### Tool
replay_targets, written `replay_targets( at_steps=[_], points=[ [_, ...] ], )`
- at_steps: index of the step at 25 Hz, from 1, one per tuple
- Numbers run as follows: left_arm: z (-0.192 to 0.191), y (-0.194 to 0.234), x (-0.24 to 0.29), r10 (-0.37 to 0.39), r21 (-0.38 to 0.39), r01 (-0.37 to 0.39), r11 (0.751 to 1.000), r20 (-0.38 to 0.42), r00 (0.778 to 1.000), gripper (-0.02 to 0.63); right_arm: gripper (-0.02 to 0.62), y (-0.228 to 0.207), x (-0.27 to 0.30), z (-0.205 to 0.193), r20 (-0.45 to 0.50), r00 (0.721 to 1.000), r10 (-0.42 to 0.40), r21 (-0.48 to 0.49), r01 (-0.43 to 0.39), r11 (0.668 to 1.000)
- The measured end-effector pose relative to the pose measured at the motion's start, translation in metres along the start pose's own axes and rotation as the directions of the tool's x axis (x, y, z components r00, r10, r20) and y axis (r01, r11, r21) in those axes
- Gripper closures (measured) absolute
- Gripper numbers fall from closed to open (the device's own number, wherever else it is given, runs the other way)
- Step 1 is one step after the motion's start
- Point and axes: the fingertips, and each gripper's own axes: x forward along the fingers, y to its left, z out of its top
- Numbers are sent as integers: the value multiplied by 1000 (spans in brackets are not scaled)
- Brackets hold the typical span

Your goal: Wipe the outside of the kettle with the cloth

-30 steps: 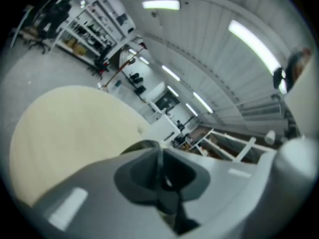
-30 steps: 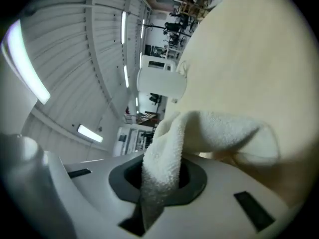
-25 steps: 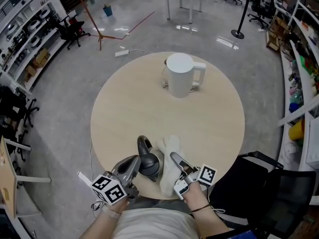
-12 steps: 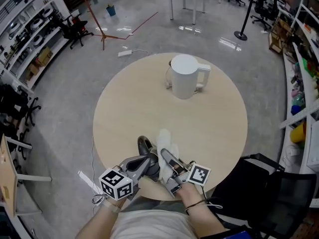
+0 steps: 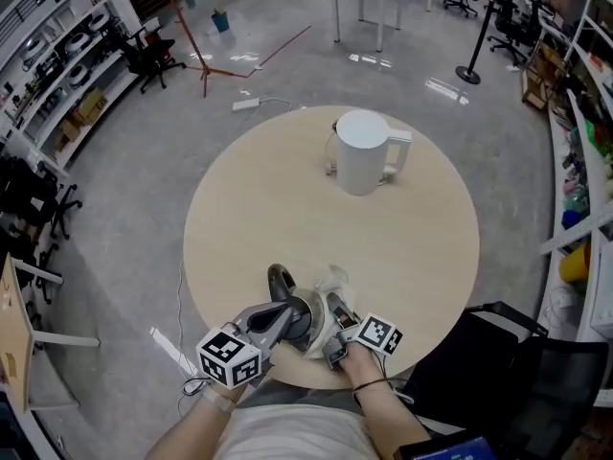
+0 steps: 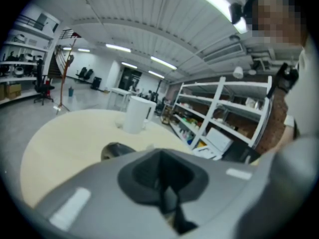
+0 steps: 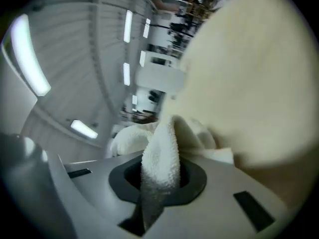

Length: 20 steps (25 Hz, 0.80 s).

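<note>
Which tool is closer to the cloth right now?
Right. The right tool grips the cloth between its jaws; the left tool sits just left of the cloth, not holding it.

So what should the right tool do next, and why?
Probably lift the right tool a little, raising the cloth off the table. Its jaws are already pinched on a fold of cloth, while the white kettle stands untouched at the far side, and a dark rounded object sits close beside the cloth.

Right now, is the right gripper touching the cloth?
Touching. The right gripper view shows the right gripper with its fingers closed on a fold of the white terry cloth, which runs down into the slot between them.
</note>
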Motion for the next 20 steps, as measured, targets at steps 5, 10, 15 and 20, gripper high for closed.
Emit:
replay_targets(
  at_steps=[5,10,15,20],
  points=[
    [-4,0,1,-43,-43,41,998,-35,998,607,548,-14,-30,-27,-245,967,-69,-30,64,998],
    [27,8,22,-83,216,119,969,-169,982,609,548,20,-114,-128,-744,666,-51,-234,-188,954],
    [33,24,78,-128,286,234,929,-346,930,607,548,51,-77,-189,-822,566,-57,-287,-326,901],
    [18,29,68,-142,168,238,957,-446,884,607,548,31,-67,-130,-546,838,27,-155,-132,979]
  ],
)
